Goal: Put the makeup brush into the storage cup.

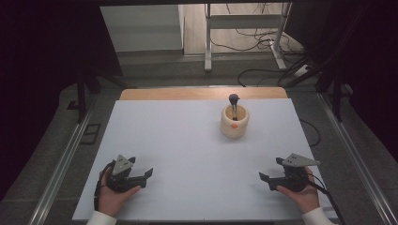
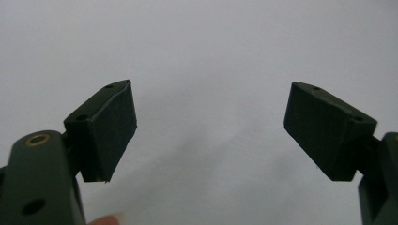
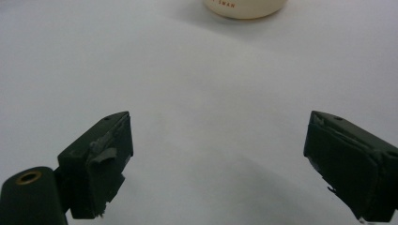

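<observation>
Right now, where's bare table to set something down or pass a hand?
Most of the white table is bare: the whole left half, and the middle between the left gripper and right gripper. The only occupied spot is far right of centre, at the cream cup holding a dark-headed tool.

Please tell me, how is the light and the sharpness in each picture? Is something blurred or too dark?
High view: the table is evenly lit, the surroundings very dark; the cup is small and soft. Left gripper view: the pads are fairly sharp, with faint shadows on the sheet. Right gripper view: the cup is cut off at the top and slightly blurred; its lettering is only partly legible.
</observation>
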`<state>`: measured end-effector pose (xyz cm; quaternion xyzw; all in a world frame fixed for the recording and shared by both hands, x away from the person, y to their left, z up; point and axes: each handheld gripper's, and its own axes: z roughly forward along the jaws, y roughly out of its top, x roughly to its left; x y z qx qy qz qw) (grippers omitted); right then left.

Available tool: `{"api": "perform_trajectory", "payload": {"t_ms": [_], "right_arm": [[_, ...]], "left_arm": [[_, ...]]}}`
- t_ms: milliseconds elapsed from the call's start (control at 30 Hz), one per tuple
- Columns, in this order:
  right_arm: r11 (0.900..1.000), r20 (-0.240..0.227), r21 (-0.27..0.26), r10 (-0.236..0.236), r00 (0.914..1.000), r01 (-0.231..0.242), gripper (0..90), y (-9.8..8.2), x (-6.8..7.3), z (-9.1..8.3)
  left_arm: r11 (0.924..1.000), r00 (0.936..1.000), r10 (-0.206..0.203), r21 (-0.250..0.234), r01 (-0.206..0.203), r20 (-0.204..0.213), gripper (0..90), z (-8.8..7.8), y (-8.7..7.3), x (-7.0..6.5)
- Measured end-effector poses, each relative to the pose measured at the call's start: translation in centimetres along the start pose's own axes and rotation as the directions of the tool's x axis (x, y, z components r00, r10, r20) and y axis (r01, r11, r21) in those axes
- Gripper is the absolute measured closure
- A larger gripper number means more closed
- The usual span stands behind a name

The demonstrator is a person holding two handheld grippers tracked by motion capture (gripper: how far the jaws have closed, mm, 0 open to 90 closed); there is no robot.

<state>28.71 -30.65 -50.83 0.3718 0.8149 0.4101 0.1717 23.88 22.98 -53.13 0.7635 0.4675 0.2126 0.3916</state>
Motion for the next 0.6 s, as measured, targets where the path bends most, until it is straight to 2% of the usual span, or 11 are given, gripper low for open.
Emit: {"api": "perform_trajectory", "payload": {"t_ms": [333, 467, 500, 600], "right_arm": [[1.000, 0.025, -0.010, -0.007, 0.9997, 0.007, 8.3, 0.21, -0.31, 0.05], [1.000, 0.017, -0.020, -0.004, 0.9999, 0.004, 7.7, 0.26, -0.29, -0.05], [0.999, -0.008, -0.041, 0.015, 0.9999, -0.016, 7.1, 0.36, -0.37, -0.23], [0.999, -0.010, -0.050, 0.020, 0.9997, -0.021, 6.6, 0.43, -0.39, -0.35]], "left_arm": [[1.0000, 1.0000, -0.001, 0.002, 0.001, 0.006, 17.8, -0.11, -0.05, -0.17], [1.0000, 1.0000, -0.001, 0.002, 0.001, 0.006, 17.8, -0.11, -0.05, -0.22], [1.0000, 1.0000, -0.001, 0.002, 0.001, 0.007, 17.7, -0.11, -0.04, -0.23], [1.0000, 1.0000, -0.003, 0.002, 0.003, 0.007, 17.8, -0.08, -0.04, -0.24]]}}
